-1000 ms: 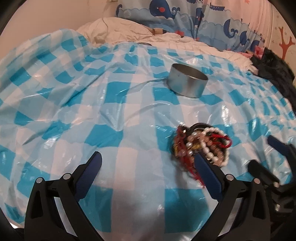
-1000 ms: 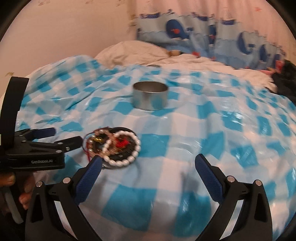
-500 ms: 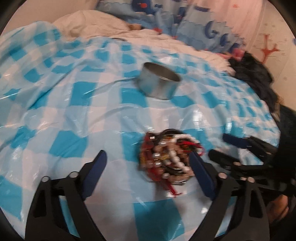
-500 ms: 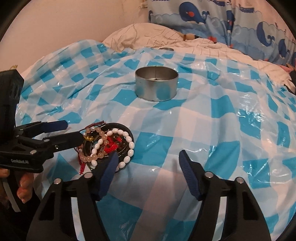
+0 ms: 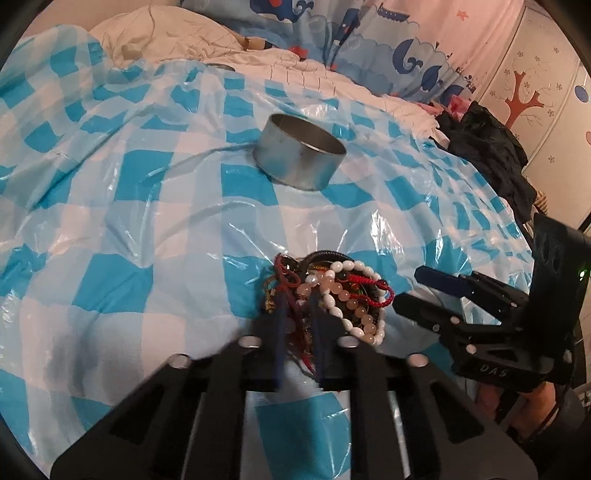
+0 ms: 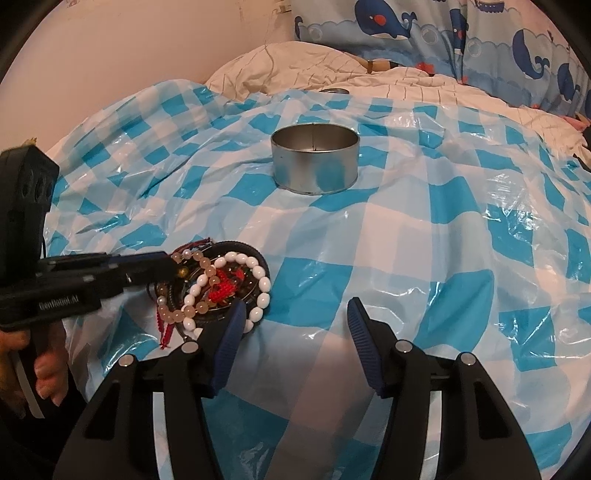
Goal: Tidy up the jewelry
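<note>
A pile of jewelry [image 5: 332,291] lies on the blue-checked plastic sheet: white and pink bead bracelets, red cords, dark bangles. It also shows in the right wrist view [image 6: 218,284]. My left gripper [image 5: 297,306] has its jaws nearly closed around strands at the pile's near edge; whether they pinch a strand is unclear. It shows from the side in the right wrist view [image 6: 168,266]. My right gripper [image 6: 295,317] is open, its left finger beside the pile. A round metal tin [image 5: 299,153] stands upright and empty beyond the pile, also in the right wrist view [image 6: 314,162].
The checked sheet [image 6: 424,240] covers a soft bed. A white quilt [image 6: 314,70] and whale-print fabric [image 6: 424,26] lie behind. Dark clothing [image 5: 487,155] is heaped at the far right. A small metal lid [image 6: 334,90] lies behind the tin.
My left gripper has moved in onto the jewelry pile and narrowed its jaws from wide open to nearly closed. My right gripper has come closer to the pile and stays open.
</note>
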